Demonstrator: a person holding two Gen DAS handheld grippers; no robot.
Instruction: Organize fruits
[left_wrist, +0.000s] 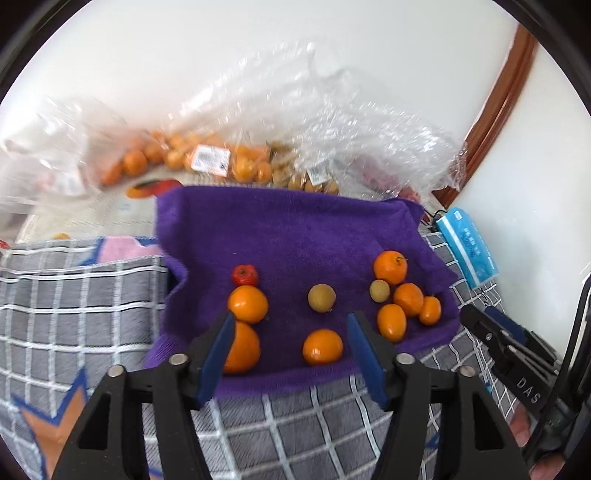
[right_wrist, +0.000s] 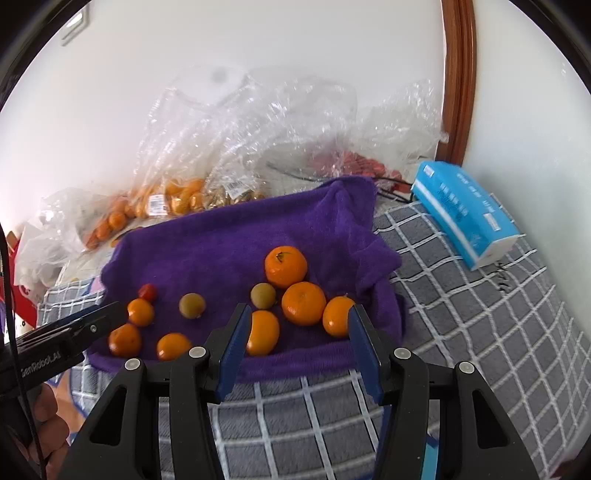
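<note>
Two grippers, the left gripper (left_wrist: 290, 345) and the right gripper (right_wrist: 295, 341), hang with jaws apart and empty above the purple towel (left_wrist: 295, 236), where the oranges (right_wrist: 303, 302) and small round fruits lie loose. Judging from this, take one fruit at a time, closing gently around its middle so it neither rolls nor bruises.

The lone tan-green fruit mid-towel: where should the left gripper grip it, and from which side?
Grip the tan-green fruit across its widest middle, coming from above. It is round, sits clear of neighbours on the purple towel, and the left gripper looks open wide enough.
</note>
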